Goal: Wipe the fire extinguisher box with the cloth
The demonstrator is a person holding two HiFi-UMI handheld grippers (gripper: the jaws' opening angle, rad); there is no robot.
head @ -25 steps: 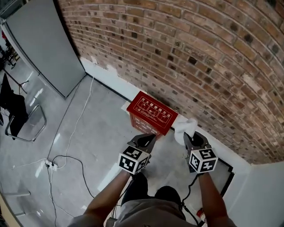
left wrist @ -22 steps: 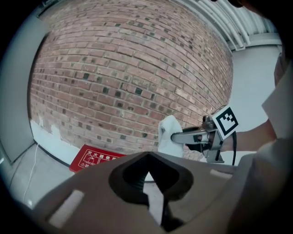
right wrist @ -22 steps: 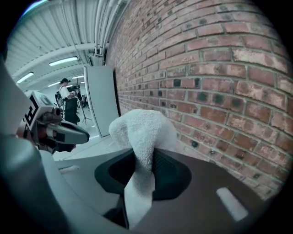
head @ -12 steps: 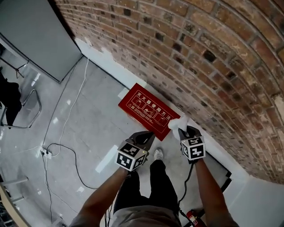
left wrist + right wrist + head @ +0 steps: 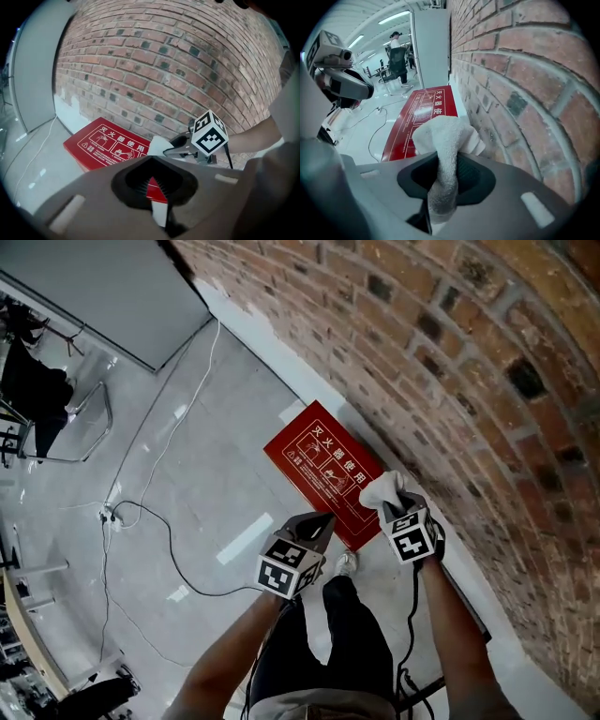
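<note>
The red box lies flat on the floor, against the foot of the brick wall. The right tongs are clamped on a white cloth, bunched over the box's near end by the wall. The left tongs hang just off that end, closed and empty.

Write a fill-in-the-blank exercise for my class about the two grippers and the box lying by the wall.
The right gripper has its jaws shut on a white ____.
The fire extinguisher box is coloured ____.
It lies on the floor beside a ____ wall.
The left gripper holds ____.
Missing words: cloth; red; brick; nothing.
</note>
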